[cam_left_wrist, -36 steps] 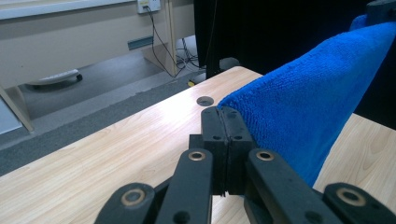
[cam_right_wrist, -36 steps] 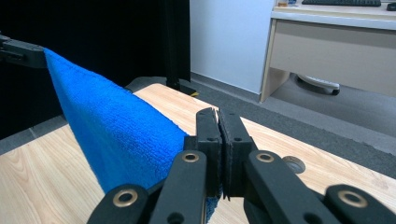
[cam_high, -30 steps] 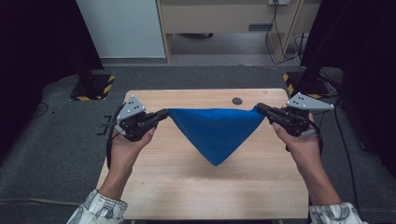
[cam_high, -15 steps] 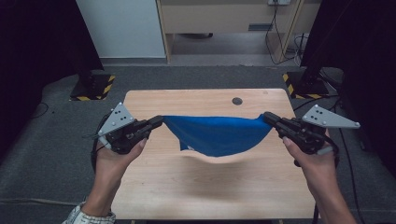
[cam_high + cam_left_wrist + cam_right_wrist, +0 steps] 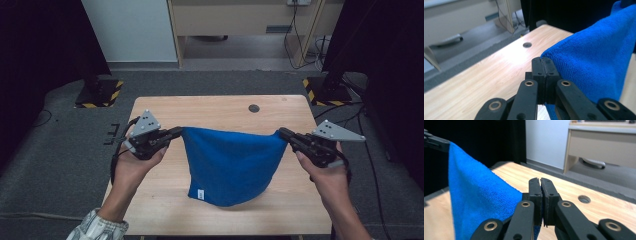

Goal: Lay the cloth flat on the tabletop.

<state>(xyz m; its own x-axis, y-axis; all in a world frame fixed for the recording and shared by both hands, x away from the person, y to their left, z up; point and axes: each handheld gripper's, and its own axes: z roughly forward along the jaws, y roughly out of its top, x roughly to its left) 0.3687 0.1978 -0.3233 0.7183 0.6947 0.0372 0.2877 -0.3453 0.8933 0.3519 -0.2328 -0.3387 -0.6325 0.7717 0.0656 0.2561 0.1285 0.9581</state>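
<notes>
From the high view, the blue towel (image 5: 231, 165) hangs between the two claws over the middle of the desk (image 5: 165, 107), nearer the person than the round hole (image 5: 254, 108) in the desk's far part. The left claw (image 5: 176, 133) is clamped on the towel's upper left corner and the right claw (image 5: 283, 134) on its upper right corner, so the top edge sags only slightly between them. Half a second ago the towel was a shallow, wide band with its lower edge curled; a second ago it hung as a downward point. Now it falls as a deep, rounded drape whose lower edge reaches the desk top or lies very close to it, with a small white tag (image 5: 200, 194) at its lower left. Both hands sit lower in the picture than a second ago.

The left gripper view adds what the high view cannot: the left claw (image 5: 544, 60) has its black jaws pressed together with the towel (image 5: 596, 62) pinched at their right side, and the hole (image 5: 527, 45) lies beyond them on the desk (image 5: 486, 75).

The right gripper view shows the right claw (image 5: 540, 181) likewise closed, the towel (image 5: 479, 200) caught at its left side and stretching away to the other claw at the upper left; the hole (image 5: 584, 199) lies to the right on the desk (image 5: 579, 190).
</notes>
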